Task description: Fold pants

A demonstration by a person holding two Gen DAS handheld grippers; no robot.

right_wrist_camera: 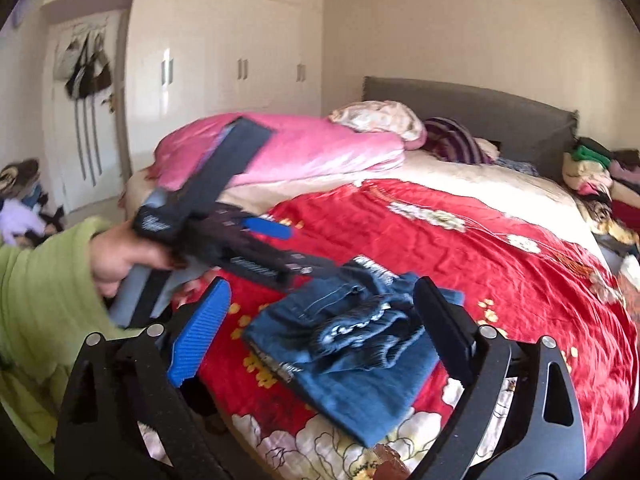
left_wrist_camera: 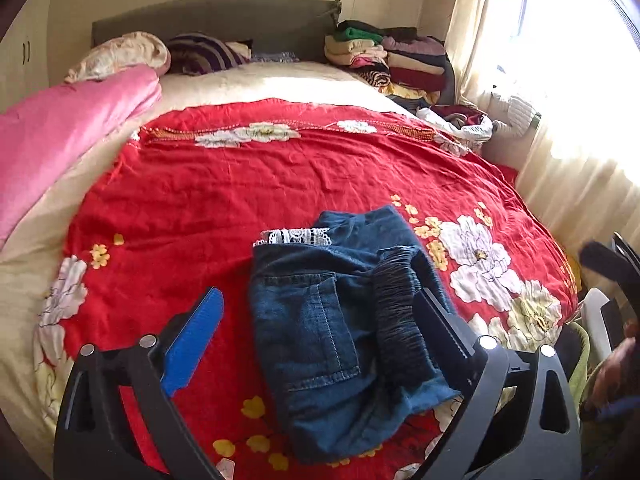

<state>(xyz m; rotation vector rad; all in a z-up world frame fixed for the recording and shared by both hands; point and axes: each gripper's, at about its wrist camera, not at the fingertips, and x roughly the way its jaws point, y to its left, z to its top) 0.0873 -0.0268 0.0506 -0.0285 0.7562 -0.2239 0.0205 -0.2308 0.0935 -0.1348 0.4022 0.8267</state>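
A pair of dark blue jeans [left_wrist_camera: 340, 328] lies folded into a small bundle on the red flowered bedspread [left_wrist_camera: 240, 184], with a back pocket up, an elastic waistband at the right and white lace trim at the far edge. My left gripper [left_wrist_camera: 320, 316] is open and empty, held above the bundle with its fingers either side of it. In the right wrist view the jeans [right_wrist_camera: 360, 344] lie between the open, empty fingers of my right gripper [right_wrist_camera: 320, 312]. The left gripper [right_wrist_camera: 264, 248], blurred, hovers over the jeans' left end.
A pink duvet [left_wrist_camera: 68, 128] and pillows lie at the bed's left and head. Piles of folded clothes [left_wrist_camera: 392, 60] sit at the far right by the curtain [left_wrist_camera: 580, 160]. A wardrobe [right_wrist_camera: 224, 48] and a door with hanging bags stand beyond the bed.
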